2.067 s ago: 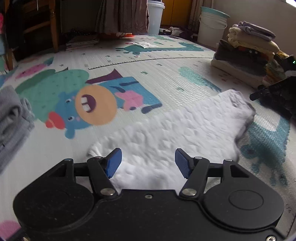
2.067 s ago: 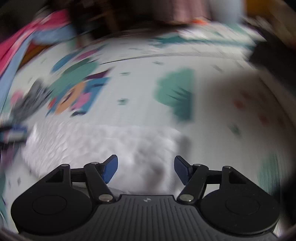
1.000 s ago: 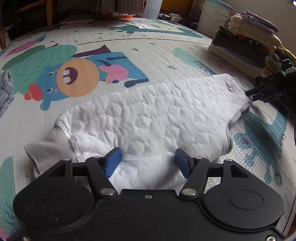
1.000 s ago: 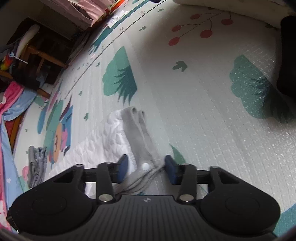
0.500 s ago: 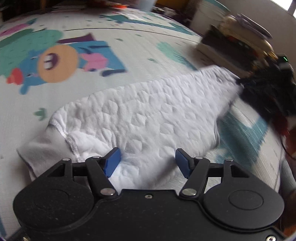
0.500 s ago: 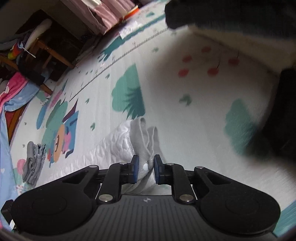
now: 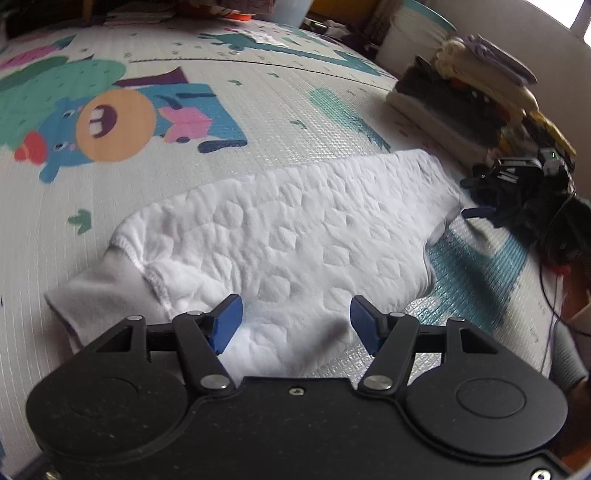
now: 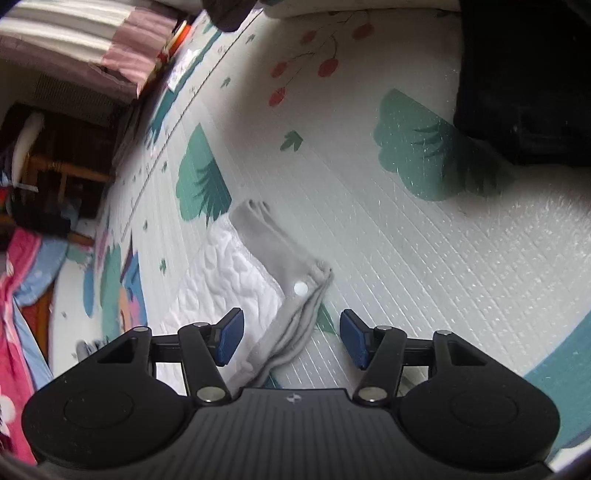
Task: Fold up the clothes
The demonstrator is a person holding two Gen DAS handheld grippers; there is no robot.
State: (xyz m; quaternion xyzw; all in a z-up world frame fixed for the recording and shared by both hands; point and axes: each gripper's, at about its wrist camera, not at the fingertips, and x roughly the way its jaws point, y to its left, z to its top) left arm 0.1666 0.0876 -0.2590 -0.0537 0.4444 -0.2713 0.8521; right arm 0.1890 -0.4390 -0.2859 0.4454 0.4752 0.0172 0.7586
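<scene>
A white quilted garment (image 7: 288,236) lies flat on the play mat, stretched from near left to far right. My left gripper (image 7: 295,325) is open, its blue fingertips just above the garment's near edge. In the right wrist view the garment's grey cuffed end (image 8: 280,266) with a white snap lies on the mat. My right gripper (image 8: 291,339) is open with the grey cuff between its fingertips, not pinched. The right gripper also shows as a dark shape in the left wrist view (image 7: 476,212) at the garment's far end.
A cartoon-printed play mat (image 7: 258,122) covers the floor. A stack of folded clothes (image 7: 476,96) stands at the far right, a white bucket (image 7: 410,33) behind it. Dark cloth (image 8: 524,81) lies at upper right of the right wrist view. Pink fabric (image 8: 14,350) is at the left.
My right gripper was shut on the grey cuff half a second ago and has now opened, leaving the cuff on the mat. The left gripper stayed open over the near edge.
</scene>
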